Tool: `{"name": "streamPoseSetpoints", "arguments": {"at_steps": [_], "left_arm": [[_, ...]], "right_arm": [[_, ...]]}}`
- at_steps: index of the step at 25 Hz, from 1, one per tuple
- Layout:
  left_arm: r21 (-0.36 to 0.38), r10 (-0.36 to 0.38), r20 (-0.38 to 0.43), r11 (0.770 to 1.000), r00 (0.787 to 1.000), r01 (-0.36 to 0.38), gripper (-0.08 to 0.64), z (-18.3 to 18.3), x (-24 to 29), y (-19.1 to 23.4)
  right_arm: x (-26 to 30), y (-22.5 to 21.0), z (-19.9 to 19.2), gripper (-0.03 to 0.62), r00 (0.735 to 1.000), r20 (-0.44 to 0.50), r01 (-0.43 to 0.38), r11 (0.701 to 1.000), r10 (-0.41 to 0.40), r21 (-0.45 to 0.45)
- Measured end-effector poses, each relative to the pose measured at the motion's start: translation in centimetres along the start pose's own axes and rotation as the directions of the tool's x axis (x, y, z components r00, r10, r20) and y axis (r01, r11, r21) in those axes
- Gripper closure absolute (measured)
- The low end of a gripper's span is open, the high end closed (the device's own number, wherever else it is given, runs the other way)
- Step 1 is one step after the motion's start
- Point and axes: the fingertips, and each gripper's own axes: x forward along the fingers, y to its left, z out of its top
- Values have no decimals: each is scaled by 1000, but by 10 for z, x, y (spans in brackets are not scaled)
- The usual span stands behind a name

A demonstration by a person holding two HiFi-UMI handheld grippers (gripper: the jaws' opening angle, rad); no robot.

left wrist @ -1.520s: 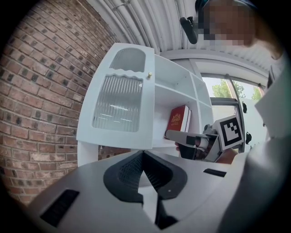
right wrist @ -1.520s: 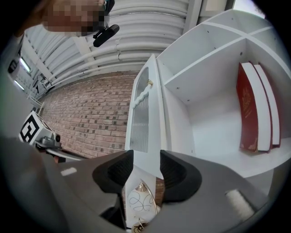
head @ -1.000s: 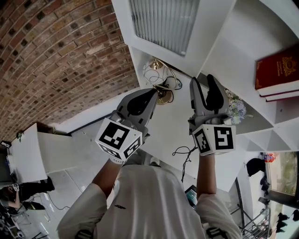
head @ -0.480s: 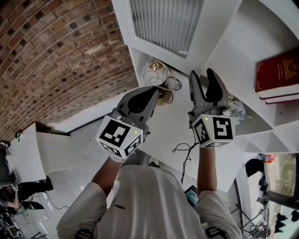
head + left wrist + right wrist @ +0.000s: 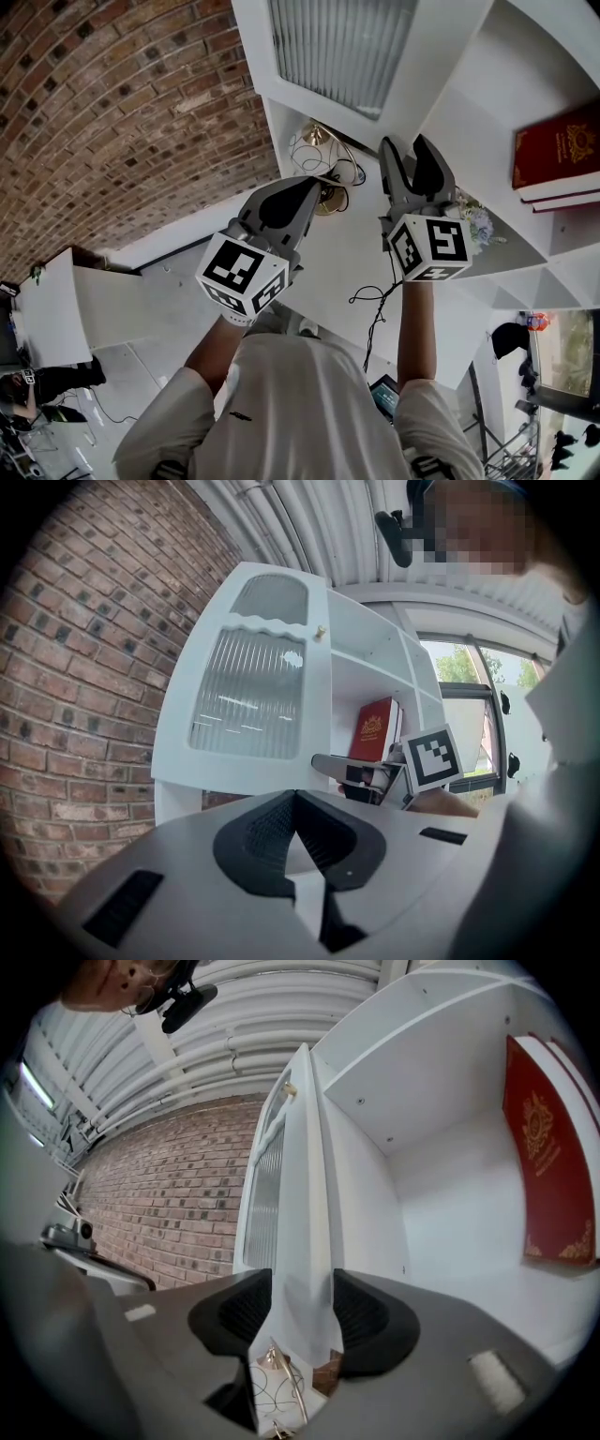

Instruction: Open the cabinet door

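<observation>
While raised side by side before the white cabinet, set to opposite states.

Right gripper [image 5: 302, 1279]: jaws spread as wide as they go, clamping nothing. Straight ahead, in line with that gap, stands the cabinet door [image 5: 302, 1166], seen edge-on as a narrow white strip. Hard to tell whether the strip sits just inside the gap or just beyond the tips, or whether the door is ajar. On the strip's left face, a ribbed glass pane. High on its edge, a small brass knob [image 5: 290, 1089].

Right of this gripper and deeper in, an open shelf with a red book [image 5: 548, 1157] standing upright. Gold emblem and gold corner ornament on the cover, any lettering too small to read. Just beneath the jaws, a gold wire ornament [image 5: 272, 1387]. Off to the left, past the door, a brick wall [image 5: 159, 1204].

Left gripper [image 5: 295, 797], just left of the right one: jaws pressed together, tips meeting, nothing between them. Faces the door's glass front, with the ornament near its tips in the head view.

Behind each gripper, a marker cube: right cube [image 5: 431, 248] and left cube [image 5: 242, 274], both printed with black-and-white square code patterns.
</observation>
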Motion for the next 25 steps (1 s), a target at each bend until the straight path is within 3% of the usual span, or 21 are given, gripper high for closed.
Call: {"name": "streamPoseSetpoints", "arguments": {"at_steps": [4,25], "left_arm": [[-1,-5,-8,1000,1000,5,551,-3,-4,-1],[-15,17,-4,1000,1000,-18,551,-7,-35,-1]], "right_arm": [[2,-5,-4,446,999,-8,32,999,-32,-11],[-13,10,-2,459,998,-3,62,998,-62,1]]}}
